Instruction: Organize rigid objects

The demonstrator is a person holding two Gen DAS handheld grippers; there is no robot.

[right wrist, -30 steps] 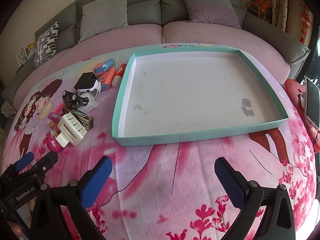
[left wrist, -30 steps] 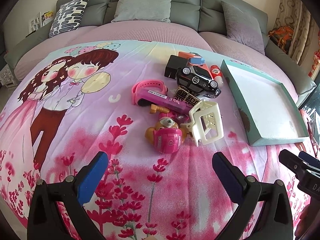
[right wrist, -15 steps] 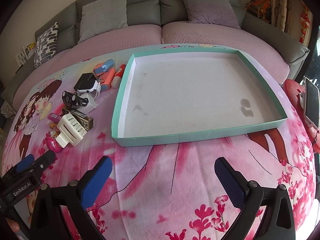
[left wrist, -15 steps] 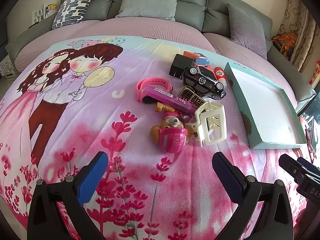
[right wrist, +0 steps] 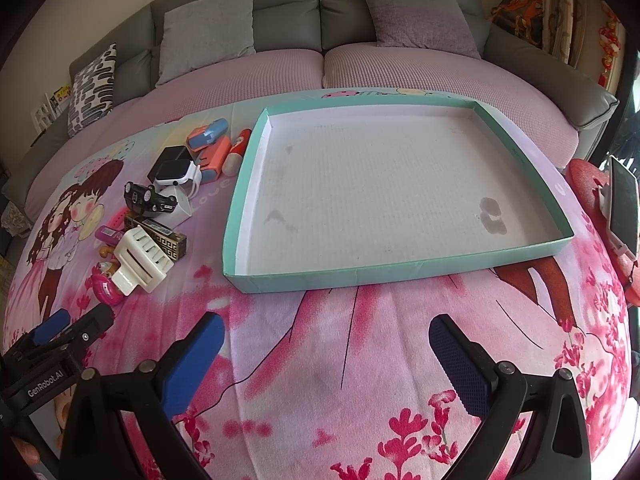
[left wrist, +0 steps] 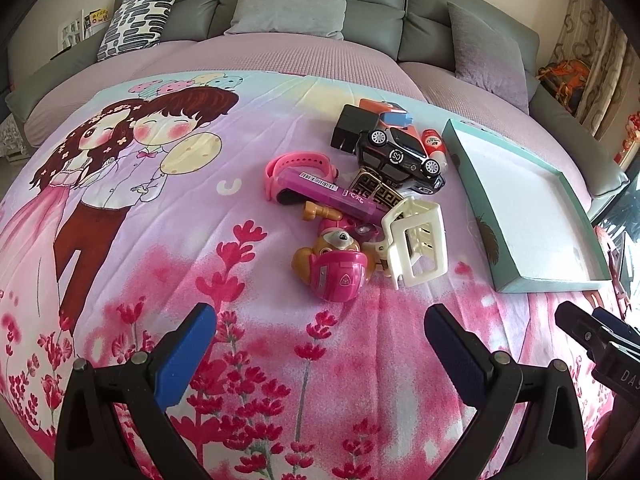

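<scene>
A pile of small items lies on the pink cartoon blanket: a toy dog with a pink helmet (left wrist: pixel 334 260), a cream hair claw (left wrist: pixel 418 242), a black toy car (left wrist: pixel 398 158), a pink watch band (left wrist: pixel 298 170), a purple box (left wrist: pixel 332 192) and a patterned black box (left wrist: pixel 376 192). A teal shallow tray (right wrist: pixel 400 270) with a white floor sits empty to their right. My left gripper (left wrist: pixel 320 340) stands open just short of the toy dog. Facing the tray's near wall, my right gripper (right wrist: pixel 326 350) is open too. Nothing is between either pair of fingers.
A white smartwatch (right wrist: pixel 176 170), coral and blue gadgets (right wrist: pixel 210 148) and a small red bottle (right wrist: pixel 236 152) lie left of the tray. Grey sofa cushions (right wrist: pixel 416 16) line the back. A phone on a stand (right wrist: pixel 622 204) is at the right edge.
My left gripper has moved forward toward the pile, so the toys look larger and sit lower in its view. The right gripper has hardly moved. Both stay open.
</scene>
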